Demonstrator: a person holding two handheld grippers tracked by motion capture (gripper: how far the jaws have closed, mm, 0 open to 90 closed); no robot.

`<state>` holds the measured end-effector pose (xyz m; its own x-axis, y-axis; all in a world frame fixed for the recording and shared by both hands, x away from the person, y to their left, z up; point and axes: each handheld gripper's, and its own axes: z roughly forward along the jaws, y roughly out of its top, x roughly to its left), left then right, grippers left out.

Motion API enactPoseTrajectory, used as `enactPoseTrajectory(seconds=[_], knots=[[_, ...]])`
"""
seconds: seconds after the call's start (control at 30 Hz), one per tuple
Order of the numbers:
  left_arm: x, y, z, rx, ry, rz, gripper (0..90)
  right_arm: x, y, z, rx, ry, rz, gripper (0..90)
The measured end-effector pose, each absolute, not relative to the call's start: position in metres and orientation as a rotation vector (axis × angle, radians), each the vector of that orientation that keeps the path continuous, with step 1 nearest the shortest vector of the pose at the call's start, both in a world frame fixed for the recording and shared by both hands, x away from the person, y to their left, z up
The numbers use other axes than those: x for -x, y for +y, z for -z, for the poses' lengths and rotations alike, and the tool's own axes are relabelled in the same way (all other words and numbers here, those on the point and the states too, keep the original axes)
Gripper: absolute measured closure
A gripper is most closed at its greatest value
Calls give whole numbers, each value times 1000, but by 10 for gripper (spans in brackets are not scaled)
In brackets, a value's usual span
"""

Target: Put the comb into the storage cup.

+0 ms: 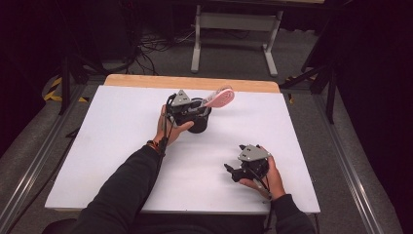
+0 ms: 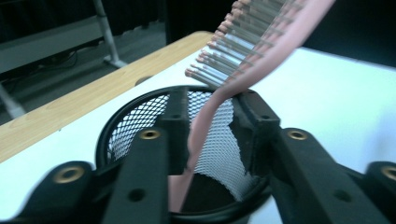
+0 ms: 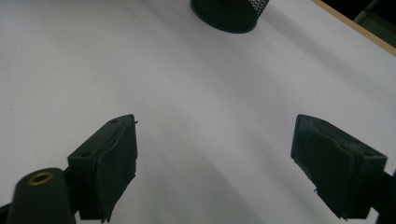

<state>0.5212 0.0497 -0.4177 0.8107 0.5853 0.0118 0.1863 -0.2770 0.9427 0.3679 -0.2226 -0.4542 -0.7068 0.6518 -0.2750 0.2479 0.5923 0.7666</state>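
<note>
Left tongs [image 2: 212,116] stand over the black mesh cup [image 1: 197,124], jaws loosened beside the pink hairbrush [image 1: 218,99], whose handle sits in the cup, head leaning toward 2 o'clock. Right tongs [image 3: 215,163] released, empty, above the white bench [image 1: 122,141] at 5 o'clock.

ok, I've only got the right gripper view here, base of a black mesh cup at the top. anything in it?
Observer: Yes, a pink hairbrush sits handle-down in the mesh cup.
Operator: left gripper on it?
Observer: The left gripper is right over the cup with the handle between its jaws. There's a gap on one side, so it isn't clamped.
Operator: which way does it lean?
Observer: In the high view the bristle head sticks out over the rim, tilted up and to the right.
</note>
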Motion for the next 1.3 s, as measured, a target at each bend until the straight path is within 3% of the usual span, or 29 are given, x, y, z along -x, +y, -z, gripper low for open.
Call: enactPoseTrajectory(seconds=[0.27,0.4,0.8,0.87,1.3], knots=[[-520,53,414,-1844,586,-473,545,-368,-221,455,-699,2293,-973,155],[-517,53,414,-1860,563,-469,552,-367,-220,455,-698,2299,-970,155],[-512,54,408,-1859,532,-507,429,-367,-220,455,-684,2299,-959,155],[-511,54,407,-1850,531,-510,374,-366,-220,455,-682,2296,-965,155],[-505,58,396,-1844,495,-548,268,-365,-220,454,-676,2287,-985,155]])
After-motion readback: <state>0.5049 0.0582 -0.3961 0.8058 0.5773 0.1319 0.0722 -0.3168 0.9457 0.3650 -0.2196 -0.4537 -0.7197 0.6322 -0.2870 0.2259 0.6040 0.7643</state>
